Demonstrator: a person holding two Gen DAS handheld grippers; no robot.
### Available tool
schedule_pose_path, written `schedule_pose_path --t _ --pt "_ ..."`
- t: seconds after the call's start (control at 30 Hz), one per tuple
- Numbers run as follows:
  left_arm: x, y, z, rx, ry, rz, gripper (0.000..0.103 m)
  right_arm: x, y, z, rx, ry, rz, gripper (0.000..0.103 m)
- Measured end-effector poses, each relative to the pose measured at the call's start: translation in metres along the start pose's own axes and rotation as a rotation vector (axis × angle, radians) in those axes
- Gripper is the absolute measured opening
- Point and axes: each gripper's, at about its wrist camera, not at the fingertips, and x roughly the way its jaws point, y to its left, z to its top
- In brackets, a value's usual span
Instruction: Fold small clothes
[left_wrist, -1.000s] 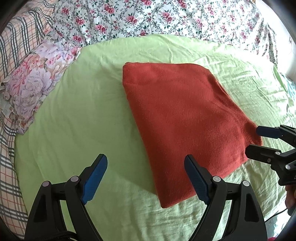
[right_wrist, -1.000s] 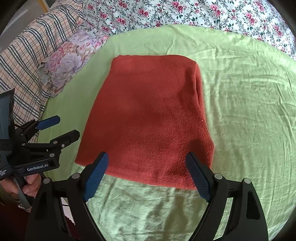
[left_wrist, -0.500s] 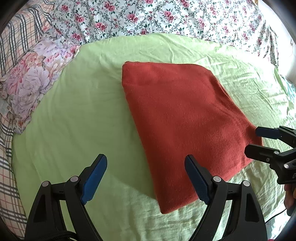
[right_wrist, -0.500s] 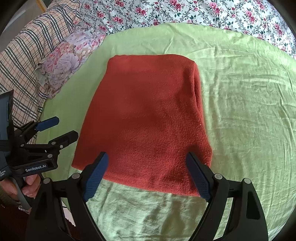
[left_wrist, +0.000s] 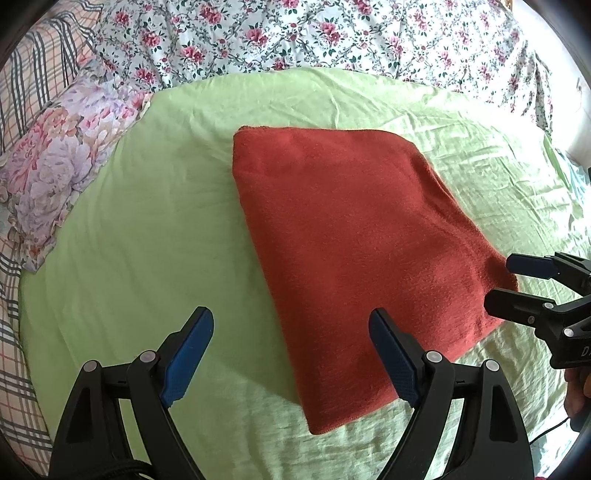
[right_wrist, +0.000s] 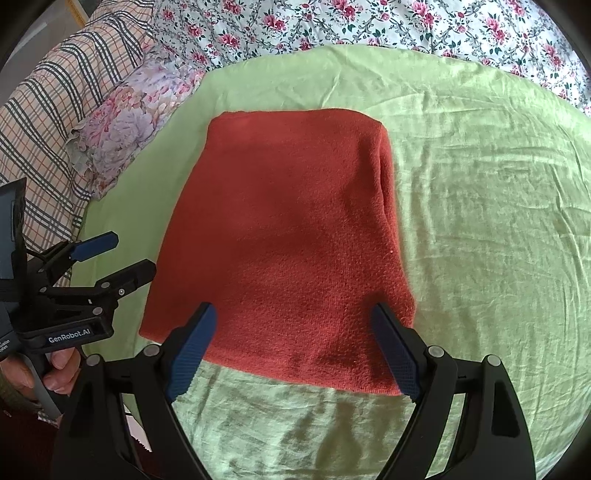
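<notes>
both grippers are spread wide with nothing between the fingers. from the left wrist view the left gripper (left_wrist: 290, 354) hangs over the green sheet (left_wrist: 147, 236), its right finger above the near left edge of the folded rust-red cloth (left_wrist: 351, 236), its left finger over bare sheet. can't tell if it touches anything, looks like it's just hovering.

the right gripper (right_wrist: 291, 350) sits over the near edge of that same cloth (right_wrist: 280, 236), both blue pads (right_wrist: 192, 350) framing the near hem. in the left view you can see the right gripper (left_wrist: 517, 284) poking in from the right side, its fingers parted, right by the cloth's near right corner. in the right view the left gripper (right_wrist: 118, 258) shows at the left, also gaping, just beside the cloth's near left corner, with the person's hand (right_wrist: 55, 373) on the handle.

the cloth lies flat in a neat rectangle roughly mid-sheet, a thick folded edge running along its right side.

further back on the left there's a pale floral pillow (right_wrist: 133, 122), a plaid blanket (right_wrist: 55, 110) beside it, and a rose-print cover (left_wrist: 332, 40) across the far end of the bed.
</notes>
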Motion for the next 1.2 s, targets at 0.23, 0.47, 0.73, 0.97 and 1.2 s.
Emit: schedule_pose_path --t 0.23,0.47,0.73,0.97,1.2 --pt "0.0002 -0.0032 0.0006 0.012 0.002 -0.008 0.087 -0.0040 -0.0040 -0.0016 0.013 -0.007 -0.001 0.086" --pt "0.0004 -0.0065 0.0019 0.019 0.003 -0.009 0.087 -0.0045 -0.0059 -0.0021 0.019 -0.013 0.003 0.086" --pt "-0.0006 -0.0074 0.0041 0.023 0.001 -0.012 0.087 -0.0061 -0.0072 -0.0014 0.023 -0.017 0.005 0.086" --pt "-0.0001 -0.0068 0.0049 0.021 0.002 -0.013 0.087 -0.0069 -0.0082 -0.0016 0.029 -0.020 0.007 0.086" --pt "0.0000 -0.0072 0.0055 0.020 0.005 -0.014 0.087 -0.0078 -0.0064 -0.0015 0.031 -0.023 0.005 0.086"
